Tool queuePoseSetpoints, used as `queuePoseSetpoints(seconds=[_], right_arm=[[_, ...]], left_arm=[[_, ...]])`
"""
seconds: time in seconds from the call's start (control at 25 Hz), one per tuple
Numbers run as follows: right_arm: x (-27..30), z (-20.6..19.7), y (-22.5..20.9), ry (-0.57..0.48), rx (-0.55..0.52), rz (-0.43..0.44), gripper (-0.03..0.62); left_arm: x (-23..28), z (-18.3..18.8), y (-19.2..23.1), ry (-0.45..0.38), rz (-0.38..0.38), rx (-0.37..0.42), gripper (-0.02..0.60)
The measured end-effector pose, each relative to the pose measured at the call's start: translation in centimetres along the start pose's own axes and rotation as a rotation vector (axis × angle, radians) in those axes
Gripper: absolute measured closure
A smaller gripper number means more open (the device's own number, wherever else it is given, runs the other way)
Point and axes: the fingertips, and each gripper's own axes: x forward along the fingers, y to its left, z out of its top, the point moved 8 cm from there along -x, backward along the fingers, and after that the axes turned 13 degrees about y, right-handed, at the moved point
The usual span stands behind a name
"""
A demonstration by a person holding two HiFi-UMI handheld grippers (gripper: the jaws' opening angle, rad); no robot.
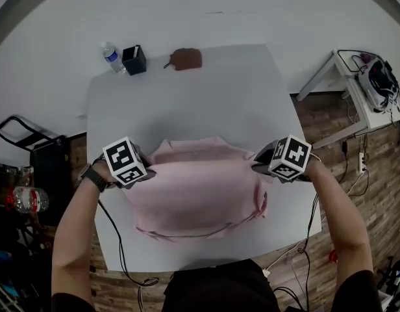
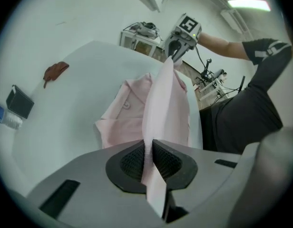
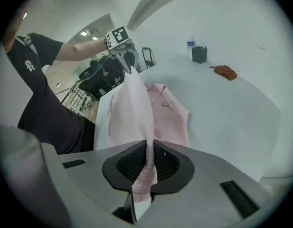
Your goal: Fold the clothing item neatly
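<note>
A pale pink shirt (image 1: 197,190) lies partly folded on the white table (image 1: 180,103), near its front edge. My left gripper (image 1: 147,172) is shut on the shirt's left edge and my right gripper (image 1: 257,164) is shut on its right edge. Both hold that edge lifted, stretched between them above the rest of the cloth. In the left gripper view the pink fabric (image 2: 163,103) runs from between the pads up to the other gripper (image 2: 177,49). The right gripper view shows the same stretched fabric (image 3: 134,108) pinched between its pads, with the collar part (image 3: 165,110) flat on the table.
At the table's far edge stand a water bottle (image 1: 112,57), a small black box (image 1: 134,60) and a brown cloth lump (image 1: 185,58). A white side table (image 1: 356,83) with gear is at the right. Cables trail over the wooden floor (image 1: 297,265). A black cart (image 1: 31,145) stands left.
</note>
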Motion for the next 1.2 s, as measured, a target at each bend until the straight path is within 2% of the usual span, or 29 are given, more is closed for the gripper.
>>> queuePoseSetpoints(seconds=[0.12,0.28,0.36,0.48,0.52,0.6,0.72,0.8,0.88,0.96,1.08,1.12,1.2], right_arm=[[2.5,1.2,-4.6,0.043,0.03,0.04,0.551],[6.2,1.9,-7.8,0.098,0.082,0.083,0.551],[7.7,2.1,-8.8,0.116,0.105,0.05,0.549],[9.6,2.2,-10.4,0.114,0.148,-0.057,0.535],[9.9,2.1,-10.8,0.099,0.168,-0.083,0.485],[9.8,1.7,-11.4,0.042,0.214,-0.13,0.45],[7.1,1.3,-11.2,-0.112,0.286,-0.259,0.442],[4.8,1.4,-10.7,-0.235,0.321,-0.364,0.442],[2.9,2.0,-10.0,-0.348,0.346,-0.425,0.442],[1.7,3.0,-8.8,-0.452,0.364,-0.437,0.447],[0.3,4.8,-6.0,-0.599,0.392,-0.429,0.519],[0.0,5.3,-4.8,-0.639,0.402,-0.424,0.53],[-0.4,6.3,-2.3,-0.695,0.415,-0.399,0.554]], left_arm=[[2.1,1.1,4.6,0.039,-0.045,-0.069,0.551],[5.7,1.5,8.6,0.07,-0.132,-0.141,0.551],[7.0,1.3,10.3,0.07,-0.14,-0.179,0.547],[8.0,0.5,12.2,0.059,-0.107,-0.229,0.457],[8.0,0.1,12.5,0.037,-0.106,-0.246,0.429],[7.7,-0.7,12.8,-0.039,-0.107,-0.291,0.41],[6.2,-1.8,12.3,-0.172,-0.055,-0.353,0.411],[4.9,-2.4,11.6,-0.24,0.003,-0.366,0.411],[3.4,-2.8,11.0,-0.304,0.051,-0.369,0.411],[1.9,-3.1,10.5,-0.378,0.084,-0.382,0.411],[-0.2,-3.3,8.9,-0.504,0.108,-0.415,0.417],[-0.9,-3.2,8.1,-0.547,0.112,-0.416,0.435],[-2.2,-2.9,5.9,-0.653,0.116,-0.408,0.516]])
